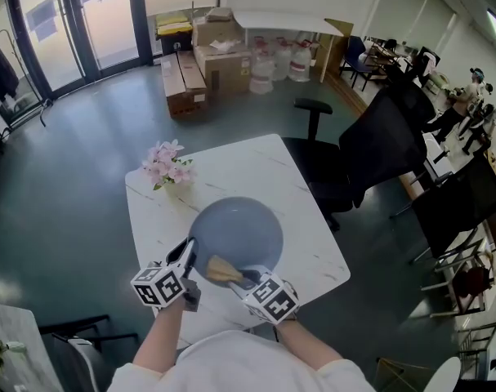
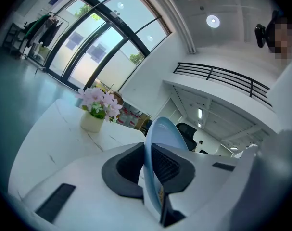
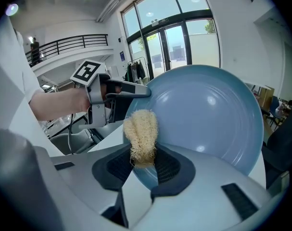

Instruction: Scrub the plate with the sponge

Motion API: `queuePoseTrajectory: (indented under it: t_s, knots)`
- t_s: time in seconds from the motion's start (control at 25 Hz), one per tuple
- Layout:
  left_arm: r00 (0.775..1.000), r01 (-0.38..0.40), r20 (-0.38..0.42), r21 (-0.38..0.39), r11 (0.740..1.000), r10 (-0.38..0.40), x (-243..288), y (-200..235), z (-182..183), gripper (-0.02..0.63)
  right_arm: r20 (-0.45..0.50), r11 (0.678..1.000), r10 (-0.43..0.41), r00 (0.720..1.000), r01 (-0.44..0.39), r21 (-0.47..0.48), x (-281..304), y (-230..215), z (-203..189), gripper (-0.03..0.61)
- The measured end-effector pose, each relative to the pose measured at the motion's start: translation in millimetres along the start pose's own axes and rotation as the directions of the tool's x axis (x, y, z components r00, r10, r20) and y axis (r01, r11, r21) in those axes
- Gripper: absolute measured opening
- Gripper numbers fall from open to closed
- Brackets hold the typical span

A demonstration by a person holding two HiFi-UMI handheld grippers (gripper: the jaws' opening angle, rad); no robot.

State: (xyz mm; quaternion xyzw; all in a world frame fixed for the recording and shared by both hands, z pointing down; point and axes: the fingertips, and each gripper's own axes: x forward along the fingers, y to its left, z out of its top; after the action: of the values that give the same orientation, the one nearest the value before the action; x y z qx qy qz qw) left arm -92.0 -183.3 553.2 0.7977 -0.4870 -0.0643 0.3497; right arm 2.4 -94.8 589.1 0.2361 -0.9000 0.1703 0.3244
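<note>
— What colour is the plate (image 1: 235, 233) at the middle of the head view?
— Pale grey-blue all over, no pattern, with a few small white glints. The sponge (image 1: 221, 269) just below it is straw-yellow and fibrous.
— And your tools?
— My left gripper (image 1: 188, 253) and my right gripper (image 1: 236, 278) have white bodies and dark grey ribbed pads (image 3: 170, 170). The cubes (image 1: 159, 286) on them are white with black square markers.
— The rest?
— The table (image 1: 305, 243) is white with thin grey veins, like marble. At its upper left the flowers (image 1: 167, 163) are pink with green leaves, in a cream pot (image 2: 92, 122). The floor (image 1: 76, 162) is dark teal-grey, the chairs (image 1: 378, 149) at right are black, and the boxes (image 1: 219, 55) at top are brown.
</note>
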Motion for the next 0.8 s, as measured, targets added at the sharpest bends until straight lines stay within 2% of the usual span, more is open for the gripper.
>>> queuePoseTrajectory:
  t_s: [0.48,0.8]
  knots:
    - [0.997,-0.062,-0.055,-0.081,0.995,0.058,19.3,33.2,-22.5,0.049,0.097,0.996,-0.065,0.993,0.058,0.065,-26.4,-24.3,2.2,0.117]
    - [0.989,-0.128,-0.092,-0.121,0.984,0.118,31.7,63.6,-36.1,0.049,0.097,0.992,-0.075,0.992,0.065,0.106,-31.6,-24.1,-8.3,0.117]
